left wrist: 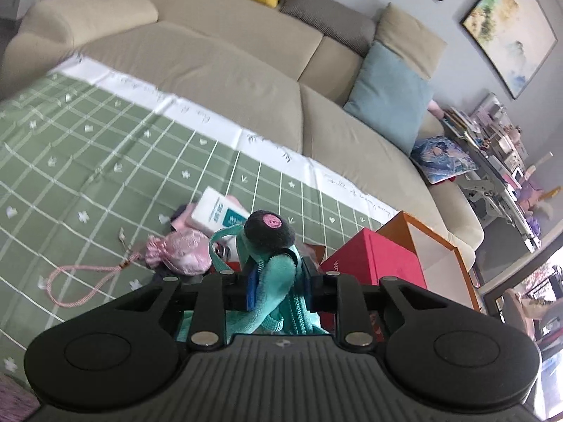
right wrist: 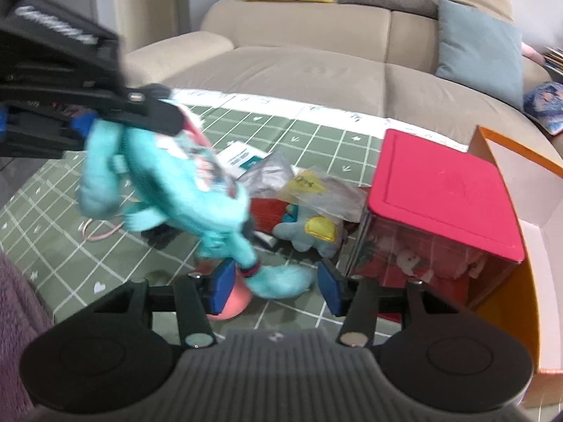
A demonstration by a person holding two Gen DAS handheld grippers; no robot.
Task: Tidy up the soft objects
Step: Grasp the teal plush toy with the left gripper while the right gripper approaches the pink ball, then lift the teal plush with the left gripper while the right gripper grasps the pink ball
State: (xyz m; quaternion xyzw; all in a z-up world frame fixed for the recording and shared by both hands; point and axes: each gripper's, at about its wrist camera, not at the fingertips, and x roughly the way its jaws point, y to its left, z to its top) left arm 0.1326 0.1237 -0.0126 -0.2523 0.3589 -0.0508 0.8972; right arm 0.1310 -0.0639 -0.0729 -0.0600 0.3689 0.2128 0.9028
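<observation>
Pinched between my left gripper's [left wrist: 278, 281] pads hangs the teal plush toy [left wrist: 272, 274], lifted over the green checked cloth [left wrist: 105, 161]; my right gripper [right wrist: 278, 286] stands spread, one plush limb between its pads, red-lidded box [right wrist: 443, 190] beside, beige sofa [right wrist: 316, 66] behind

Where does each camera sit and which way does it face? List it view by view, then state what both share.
Left wrist: on the left gripper, angled down across the green cloth to the sofa; its jaws pinch the teal plush.
Right wrist: on the right gripper, facing cloth and sofa; jaws open round a plush limb; the left gripper shows at upper left, lifting the plush.
Shared: plush, cloth, sofa, red box, orange box.
</observation>
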